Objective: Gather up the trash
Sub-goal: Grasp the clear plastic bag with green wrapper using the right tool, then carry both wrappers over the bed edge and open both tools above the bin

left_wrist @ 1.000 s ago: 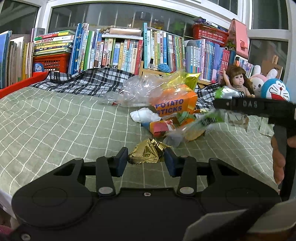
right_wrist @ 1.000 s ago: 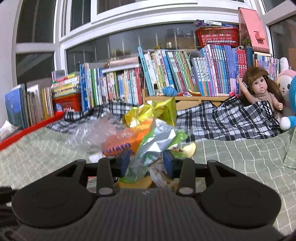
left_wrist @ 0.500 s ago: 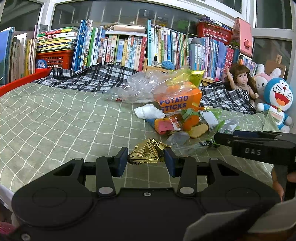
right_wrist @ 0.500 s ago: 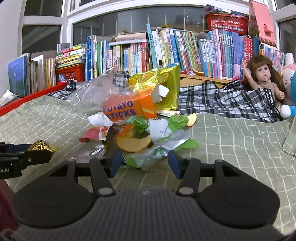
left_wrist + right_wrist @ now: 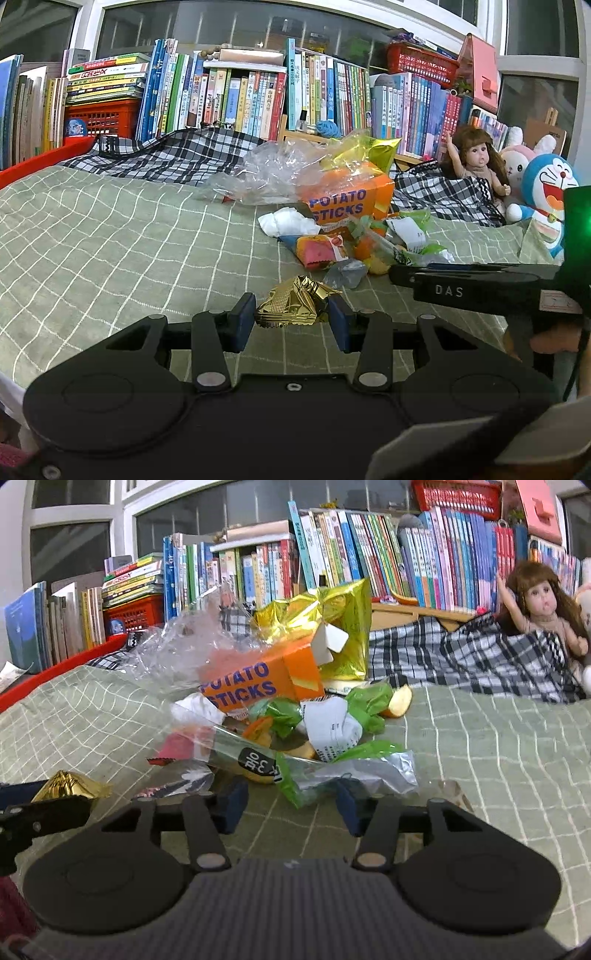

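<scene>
Right gripper point(image 5: 291, 805): jaws just closing, green wrapper point(image 5: 332, 775) between them, contact probably not made. Wrapper long axis crosswise, just before potato box point(image 5: 258, 686). Left gripper point(image 5: 291, 321) clamps gold foil point(image 5: 295, 302).

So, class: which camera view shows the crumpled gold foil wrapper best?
The left wrist view: the crumpled gold foil wrapper sits centred and whole between the left tongs. The right wrist view shows only a small part at its left edge.
</scene>
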`<state>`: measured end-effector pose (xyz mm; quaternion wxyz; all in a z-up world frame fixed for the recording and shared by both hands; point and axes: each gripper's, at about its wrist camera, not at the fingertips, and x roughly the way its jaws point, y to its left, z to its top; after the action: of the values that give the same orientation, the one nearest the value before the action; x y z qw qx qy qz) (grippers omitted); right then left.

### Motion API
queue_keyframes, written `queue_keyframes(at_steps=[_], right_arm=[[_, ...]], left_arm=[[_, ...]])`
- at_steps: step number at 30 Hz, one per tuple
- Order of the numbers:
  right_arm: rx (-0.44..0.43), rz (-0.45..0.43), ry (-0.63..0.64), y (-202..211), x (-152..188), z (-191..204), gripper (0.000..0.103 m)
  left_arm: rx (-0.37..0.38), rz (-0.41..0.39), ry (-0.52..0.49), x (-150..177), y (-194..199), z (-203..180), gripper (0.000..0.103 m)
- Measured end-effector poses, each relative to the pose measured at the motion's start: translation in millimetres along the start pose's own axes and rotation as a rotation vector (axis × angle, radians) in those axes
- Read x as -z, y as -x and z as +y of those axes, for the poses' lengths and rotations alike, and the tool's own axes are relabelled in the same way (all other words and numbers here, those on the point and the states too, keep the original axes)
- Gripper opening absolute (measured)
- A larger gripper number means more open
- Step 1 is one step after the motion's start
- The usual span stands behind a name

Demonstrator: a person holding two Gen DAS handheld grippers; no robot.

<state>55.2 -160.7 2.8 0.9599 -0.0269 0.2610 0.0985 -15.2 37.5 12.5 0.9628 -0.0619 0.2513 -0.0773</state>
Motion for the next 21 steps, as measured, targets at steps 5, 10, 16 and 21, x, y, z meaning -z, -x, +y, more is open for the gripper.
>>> queue_keyframes(at_steps=[5, 10, 16, 21], right_arm=[[0.012, -0.035, 0.006, 8.8, 0.2, -0.3, 0.040], [0.014, -0.079, 0.010, 23.8, -2.3, 1.9, 0.039], [0.014, -0.119, 0.034, 45.5, -8.1, 6.4, 0.039], [0.003, -0.144, 0.040, 69.3, -3.3, 8.2, 0.039]], left_arm=[[-0.001, 0.000, 0.005, -1.2, -1.0, -0.5, 0.041], [0.004, -0.002, 0.005, -1.8, 0.6, -2.1, 0.041], [0.013, -0.017, -0.001, -4.2, 10.3, -7.3, 0.041], [0.026, -0.032, -0.010, -3.5, 25.7, -13.0, 0.041]])
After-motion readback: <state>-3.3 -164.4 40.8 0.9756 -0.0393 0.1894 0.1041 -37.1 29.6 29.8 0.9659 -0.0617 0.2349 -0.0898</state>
